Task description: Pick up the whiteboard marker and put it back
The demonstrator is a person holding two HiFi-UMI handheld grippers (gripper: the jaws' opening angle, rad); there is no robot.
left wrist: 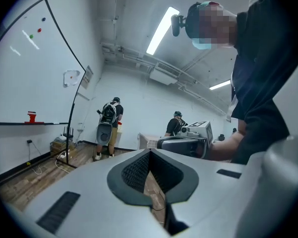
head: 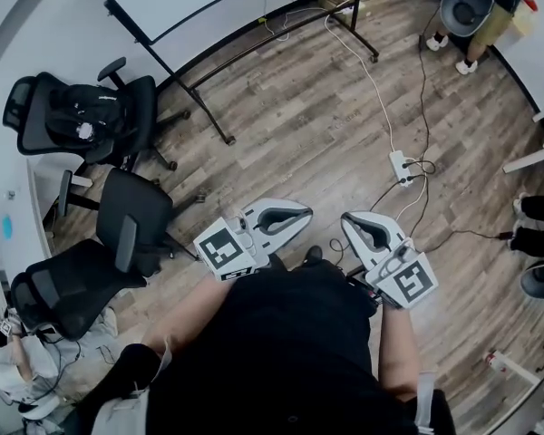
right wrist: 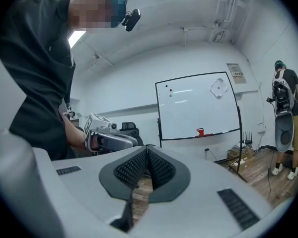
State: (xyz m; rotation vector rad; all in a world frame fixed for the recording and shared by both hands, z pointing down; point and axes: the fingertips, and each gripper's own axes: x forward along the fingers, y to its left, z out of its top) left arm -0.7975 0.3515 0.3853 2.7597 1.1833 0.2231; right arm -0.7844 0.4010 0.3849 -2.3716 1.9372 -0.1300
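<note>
We hold both grippers over the wood floor (head: 299,125). Our left gripper (left wrist: 150,155) is closed with nothing in it. Our right gripper (right wrist: 147,150) is closed and empty too. The whiteboard (right wrist: 198,105) stands well apart from us. The marker is too small to see.

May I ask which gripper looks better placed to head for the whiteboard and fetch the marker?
Right, marginally. Both the right gripper and left gripper have jaws shut and empty, far from the whiteboard, but the right faces it squarely. No marker is discernible.
</note>
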